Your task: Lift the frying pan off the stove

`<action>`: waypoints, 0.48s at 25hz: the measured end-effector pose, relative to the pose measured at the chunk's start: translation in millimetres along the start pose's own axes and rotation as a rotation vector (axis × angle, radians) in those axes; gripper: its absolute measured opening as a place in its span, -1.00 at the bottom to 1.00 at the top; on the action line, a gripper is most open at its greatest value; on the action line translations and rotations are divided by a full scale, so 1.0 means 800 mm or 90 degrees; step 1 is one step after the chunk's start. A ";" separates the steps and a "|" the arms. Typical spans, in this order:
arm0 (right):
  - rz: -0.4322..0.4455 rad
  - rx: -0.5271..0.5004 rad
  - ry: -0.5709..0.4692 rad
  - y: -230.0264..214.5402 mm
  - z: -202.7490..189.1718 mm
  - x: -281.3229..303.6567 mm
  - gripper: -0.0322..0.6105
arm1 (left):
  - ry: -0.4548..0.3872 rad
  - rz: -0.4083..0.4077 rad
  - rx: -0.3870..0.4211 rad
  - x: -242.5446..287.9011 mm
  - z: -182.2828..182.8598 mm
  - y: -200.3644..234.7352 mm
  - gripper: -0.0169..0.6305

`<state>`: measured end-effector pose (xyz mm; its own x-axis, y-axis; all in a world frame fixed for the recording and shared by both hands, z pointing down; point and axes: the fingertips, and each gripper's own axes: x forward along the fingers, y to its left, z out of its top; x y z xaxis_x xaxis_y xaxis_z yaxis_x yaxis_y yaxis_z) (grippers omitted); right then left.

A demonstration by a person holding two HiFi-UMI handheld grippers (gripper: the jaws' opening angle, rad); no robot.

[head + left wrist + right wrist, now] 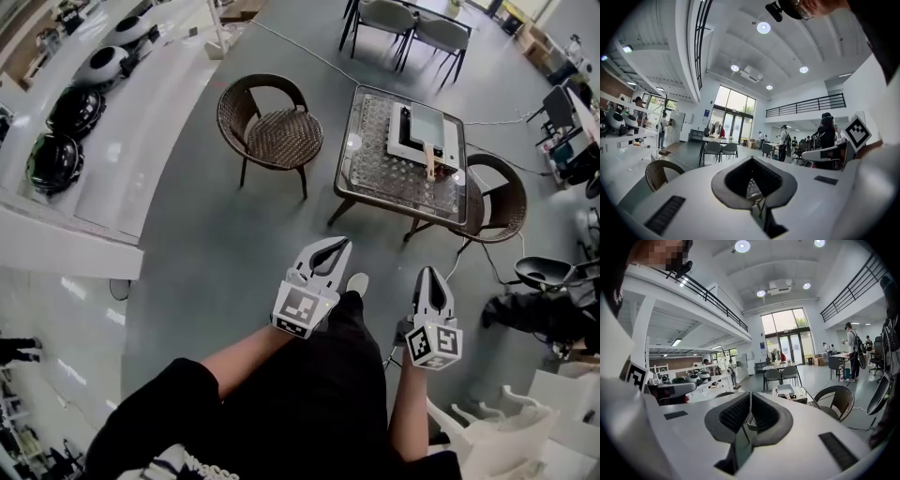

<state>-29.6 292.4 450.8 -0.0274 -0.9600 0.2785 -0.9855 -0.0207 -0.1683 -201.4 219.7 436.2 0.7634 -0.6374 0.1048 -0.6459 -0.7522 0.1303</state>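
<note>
While left gripper and right gripper hang clenched, empty, well apart from the stove, risk: arriving with jaws closed would shove the wooden handle, not grasp it.

A large open showroom-like hall: wicker chairs flank the glass table, shelves of round appliances stand left of it, grey dining chairs beyond.

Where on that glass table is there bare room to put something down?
The glass table's left half, between the white stove and the edge facing the wicker chair, looks bare, as does the near strip. The far right corner is crowded by the stove.
</note>
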 end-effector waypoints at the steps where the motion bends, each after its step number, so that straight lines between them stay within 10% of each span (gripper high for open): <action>1: 0.003 0.003 0.000 -0.015 0.004 0.011 -0.80 | 0.002 -0.001 0.004 0.019 0.002 -0.003 -0.92; 12: 0.044 -0.005 0.008 -0.203 0.070 0.144 -0.80 | 0.026 0.031 0.026 0.246 0.027 -0.024 -0.92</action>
<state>136.5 169.8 456.8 -0.0973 -0.9554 0.2787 -0.9826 0.0477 -0.1796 -38.8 105.0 433.1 0.7300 -0.6668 0.1498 -0.6814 -0.7270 0.0845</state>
